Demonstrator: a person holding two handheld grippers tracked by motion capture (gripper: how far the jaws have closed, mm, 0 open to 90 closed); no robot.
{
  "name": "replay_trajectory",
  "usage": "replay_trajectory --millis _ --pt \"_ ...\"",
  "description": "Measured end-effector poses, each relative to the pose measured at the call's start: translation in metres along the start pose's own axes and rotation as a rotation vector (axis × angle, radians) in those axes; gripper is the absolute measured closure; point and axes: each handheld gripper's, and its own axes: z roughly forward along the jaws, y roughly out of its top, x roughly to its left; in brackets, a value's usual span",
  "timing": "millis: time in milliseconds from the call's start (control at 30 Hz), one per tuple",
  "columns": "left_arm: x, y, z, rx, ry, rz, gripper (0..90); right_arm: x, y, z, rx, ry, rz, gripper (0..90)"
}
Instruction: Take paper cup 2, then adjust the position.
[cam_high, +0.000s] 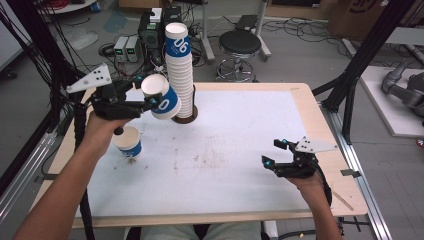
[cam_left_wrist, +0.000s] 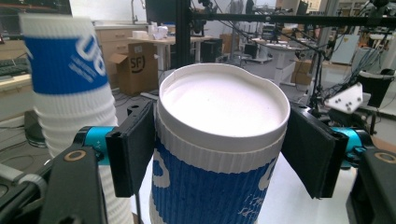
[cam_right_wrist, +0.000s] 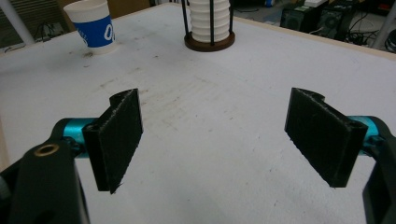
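Resting low at the near right of the table (cam_high: 310, 107), jaws spread wide with nothing between: right gripper (cam_high: 281, 154). Farther in at the left, standing alone on the white mat (cam_high: 240, 150): one loose cup (cam_high: 128, 142), white with a blue band, lettering on it too partial to read. Raised above that, clamped by both pads around a second blue-banded cup (cam_high: 161, 96), tilted mouth toward the person: left gripper (cam_high: 150, 100). Just beyond, in a round brown holder (cam_high: 186, 119): one tall stack of cups (cam_high: 179, 70), top one marked "06". Farthest, on a cardboard box (cam_left_wrist: 135, 65) seen from the left gripper view: "SF".
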Motion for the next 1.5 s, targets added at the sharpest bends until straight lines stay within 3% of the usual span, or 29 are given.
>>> replay_trajectory --millis 300,900,1500 --pt "-0.014 -0.038 0.010 0.034 -0.036 -0.019 29.1 0.003 0.002 0.003 -0.009 0.003 -0.008 19.6" --pt "-0.032 -0.068 0.031 0.043 -0.109 -0.042 29.1 0.011 0.005 0.003 -0.016 0.034 -0.011 19.6" --pt "-0.053 -0.095 0.054 0.052 -0.194 -0.065 29.1 0.028 0.012 0.016 -0.038 0.193 -0.054 19.6"
